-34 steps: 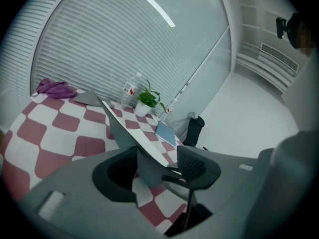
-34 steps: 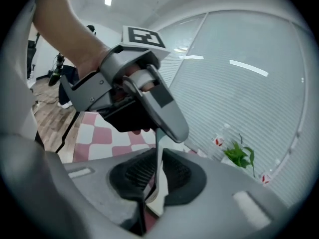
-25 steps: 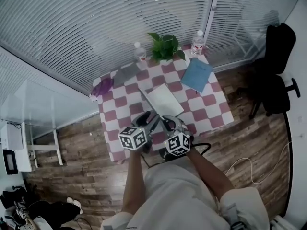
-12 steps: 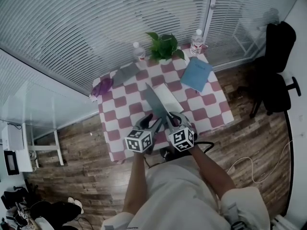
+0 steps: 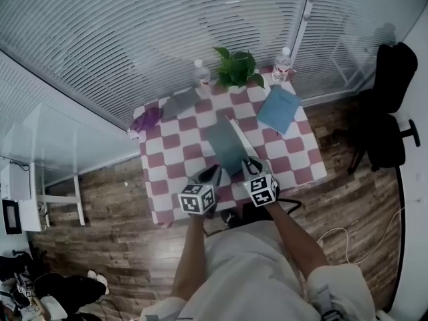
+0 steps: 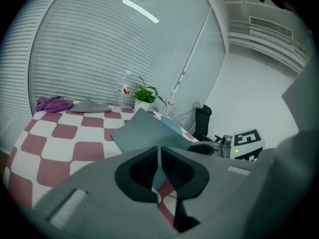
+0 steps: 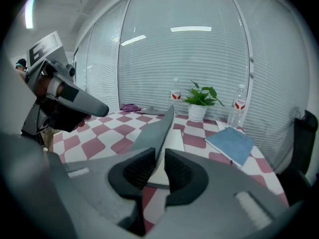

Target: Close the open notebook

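Notebook cover [image 5: 224, 147] has swung up from flat.

The table [image 5: 174, 154] wore red-and-white checks; the notebook [image 5: 226, 146] was grey-blue, the cloth [image 5: 145, 120] purple, the plant [image 5: 235, 65] green.

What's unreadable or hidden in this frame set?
1. Print on the right-hand bottle: too small in every view.
2. The notebook page: head view, the raised cover hides most of it.
3. The grey item by the purple cloth: too small to identify.
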{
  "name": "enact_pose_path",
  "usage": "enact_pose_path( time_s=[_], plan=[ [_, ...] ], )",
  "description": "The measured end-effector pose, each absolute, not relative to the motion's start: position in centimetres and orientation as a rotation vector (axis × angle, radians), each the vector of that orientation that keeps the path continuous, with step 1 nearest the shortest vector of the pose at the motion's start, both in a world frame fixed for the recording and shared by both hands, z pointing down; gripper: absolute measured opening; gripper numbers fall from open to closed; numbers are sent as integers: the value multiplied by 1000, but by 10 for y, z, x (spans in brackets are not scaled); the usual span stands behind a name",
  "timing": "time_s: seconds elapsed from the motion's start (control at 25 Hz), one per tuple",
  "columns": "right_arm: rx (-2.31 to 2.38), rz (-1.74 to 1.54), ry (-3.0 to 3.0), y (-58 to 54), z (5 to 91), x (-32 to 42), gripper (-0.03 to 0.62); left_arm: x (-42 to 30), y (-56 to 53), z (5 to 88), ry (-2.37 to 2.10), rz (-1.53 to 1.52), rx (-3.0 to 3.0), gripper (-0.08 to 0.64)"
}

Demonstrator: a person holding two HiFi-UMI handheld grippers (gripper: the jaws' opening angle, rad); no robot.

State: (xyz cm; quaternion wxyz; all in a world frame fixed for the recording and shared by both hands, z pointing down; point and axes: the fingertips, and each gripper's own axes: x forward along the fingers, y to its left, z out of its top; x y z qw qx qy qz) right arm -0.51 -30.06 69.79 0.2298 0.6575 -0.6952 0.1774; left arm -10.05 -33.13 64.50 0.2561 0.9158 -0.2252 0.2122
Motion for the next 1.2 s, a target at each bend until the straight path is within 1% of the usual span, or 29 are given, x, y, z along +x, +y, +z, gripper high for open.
enact_pose_path(
  time_s=[0.16, 0.36, 0.56, 0.72, 1.2],
  plan=[
    [1810, 542, -1896, -301, 706, 2, 65, -102, -330, 649, -614, 582, 2475, 8],
    [1809, 596, -1874, -302, 720, 9, 74, -102, -324, 648, -605, 580, 2485, 8],
    [1814, 691, -1823, -302, 729, 16, 101, -107, -316, 647, -598, 570, 2492, 8],
    [1826, 734, -1794, -301, 740, 21, 109, -114, -311, 642, -598, 548, 2494, 8],
    [1784, 849, -1824, -300, 754, 28, 130, -142, -293, 634, -754, 468, 2452, 8]
  ],
)
